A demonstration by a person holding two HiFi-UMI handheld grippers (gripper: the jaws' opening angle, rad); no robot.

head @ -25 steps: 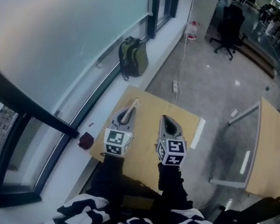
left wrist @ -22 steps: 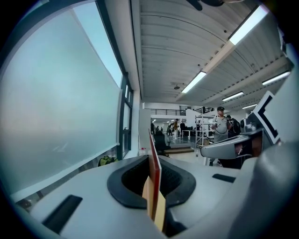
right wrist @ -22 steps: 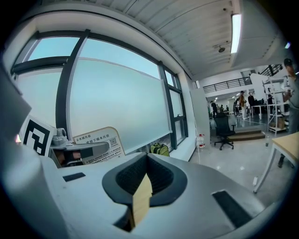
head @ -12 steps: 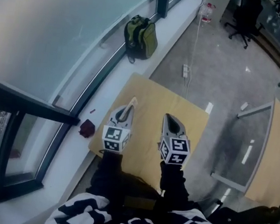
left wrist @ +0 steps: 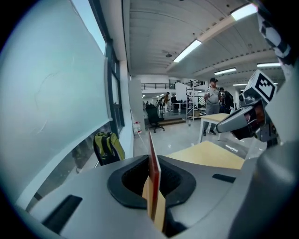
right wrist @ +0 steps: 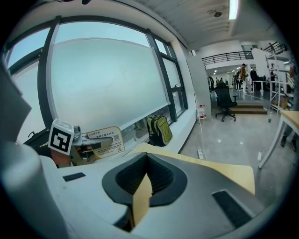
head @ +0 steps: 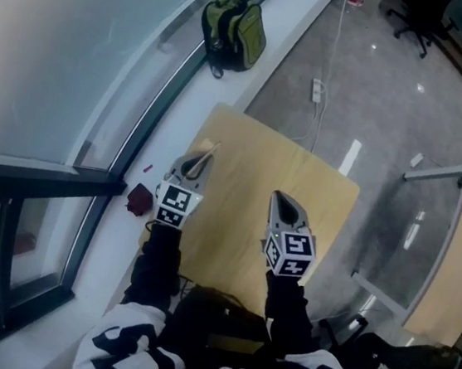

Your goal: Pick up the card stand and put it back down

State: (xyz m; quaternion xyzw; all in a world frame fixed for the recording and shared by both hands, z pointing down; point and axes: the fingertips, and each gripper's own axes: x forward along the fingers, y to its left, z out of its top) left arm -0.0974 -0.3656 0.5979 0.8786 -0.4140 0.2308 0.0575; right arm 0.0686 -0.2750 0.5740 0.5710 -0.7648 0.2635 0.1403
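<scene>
Lift looks done: our left gripper (head: 195, 164) pinches the thin cream printed card stand (head: 207, 151) over the tan wooden table (head: 255, 161) at its ten-o'clock edge. Our right gripper (head: 282, 201) is pressed together, empty. Next we lower it upright, then release.

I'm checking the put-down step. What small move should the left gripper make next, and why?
Probably lower the left gripper toward the table, slightly inward from its window-side edge. Its jaws are shut on the card stand, which looks held up off the table top near that edge, so setting it down is what remains.
</scene>
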